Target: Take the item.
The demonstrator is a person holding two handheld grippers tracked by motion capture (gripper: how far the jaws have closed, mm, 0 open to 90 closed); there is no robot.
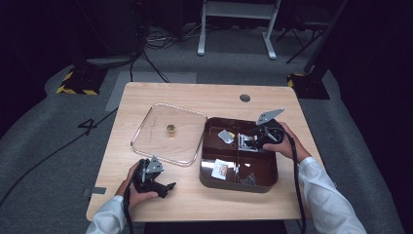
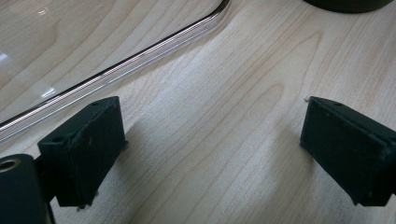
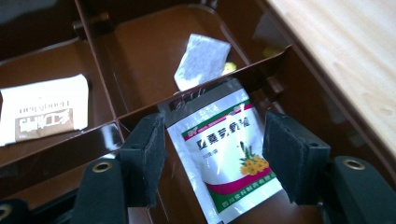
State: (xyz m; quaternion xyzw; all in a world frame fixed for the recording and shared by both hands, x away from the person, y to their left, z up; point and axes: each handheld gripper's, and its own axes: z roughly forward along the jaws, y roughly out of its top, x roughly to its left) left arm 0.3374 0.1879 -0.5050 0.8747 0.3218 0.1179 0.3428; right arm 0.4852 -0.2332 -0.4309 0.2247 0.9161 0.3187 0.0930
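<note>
My left hand [image 1: 138, 187] rests low on the wooden table [image 1: 195, 92], at about 7 o'clock. It holds the left gripper [image 1: 168, 187], which points toward 3 o'clock along the table top. In the left gripper view its two black jaws stand far apart, with bare wood between them. They hold nothing.

Just above that hand lies a clear flat lid [image 1: 168, 134] with round corners. A small gold knob [image 1: 171, 128] sits in its middle. The lid's shiny edge [image 2: 112, 70] runs close past the left jaw. There is open wood between the lid and the front edge of the table, so this gripper has room to slide.

Next comes the brown tray [image 1: 234, 185], touching the lid's right side. Thin walls cut it into boxes. A white packet with brown print [image 3: 44, 114] lies in a box at 6 o'clock in the tray.

My right hand [image 1: 285, 141] reaches over the tray's right rim at 3 o'clock. The right gripper [image 3: 212, 149] dips into the box there. Its jaws are open wide, one on each side of a white packet with green and pink bands [image 3: 226, 154]. I cannot tell if the pads touch it. A small grey packet [image 3: 198, 60] lies in the next box. The walls are close here, so room is tight.
</note>
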